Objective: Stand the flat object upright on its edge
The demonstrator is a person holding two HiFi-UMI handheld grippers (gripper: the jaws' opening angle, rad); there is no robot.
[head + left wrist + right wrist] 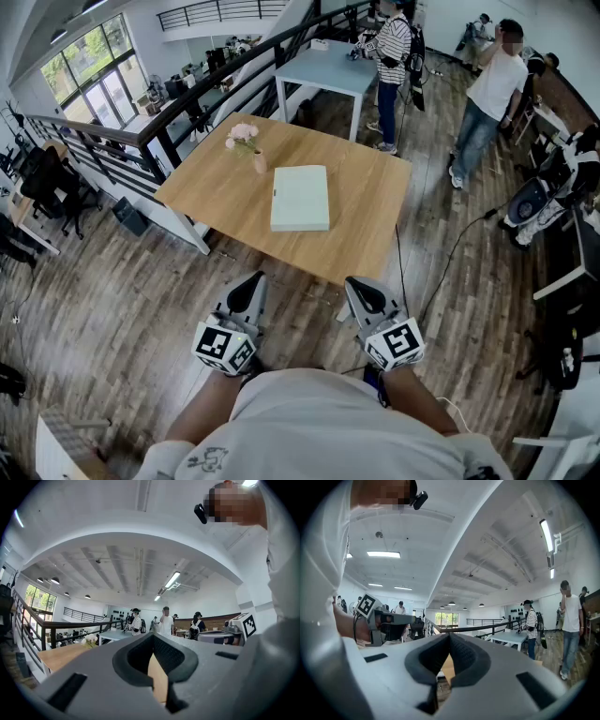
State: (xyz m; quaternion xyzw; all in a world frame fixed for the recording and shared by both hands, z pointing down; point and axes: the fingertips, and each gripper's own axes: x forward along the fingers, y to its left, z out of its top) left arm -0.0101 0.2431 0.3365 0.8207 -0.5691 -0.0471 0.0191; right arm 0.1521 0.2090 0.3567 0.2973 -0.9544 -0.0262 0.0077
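Note:
A flat pale green board [300, 197] lies face down in the middle of the wooden table [356, 234]. Both grippers hang close to my body, well short of the table's near edge. My left gripper [251, 286] is shut with nothing in it, and its view shows the jaws [152, 637] meeting at their tips with only the tabletop behind them. My right gripper [361, 291] is likewise shut and empty, its jaws [449, 637] pressed together. The board does not show in either gripper view.
A small vase of pink flowers [246, 141] stands on the table left of the board. A black cable [450, 262] runs over the wooden floor at the right. People stand by a light blue table [323, 70] further back. A black railing [187, 108] runs along the left.

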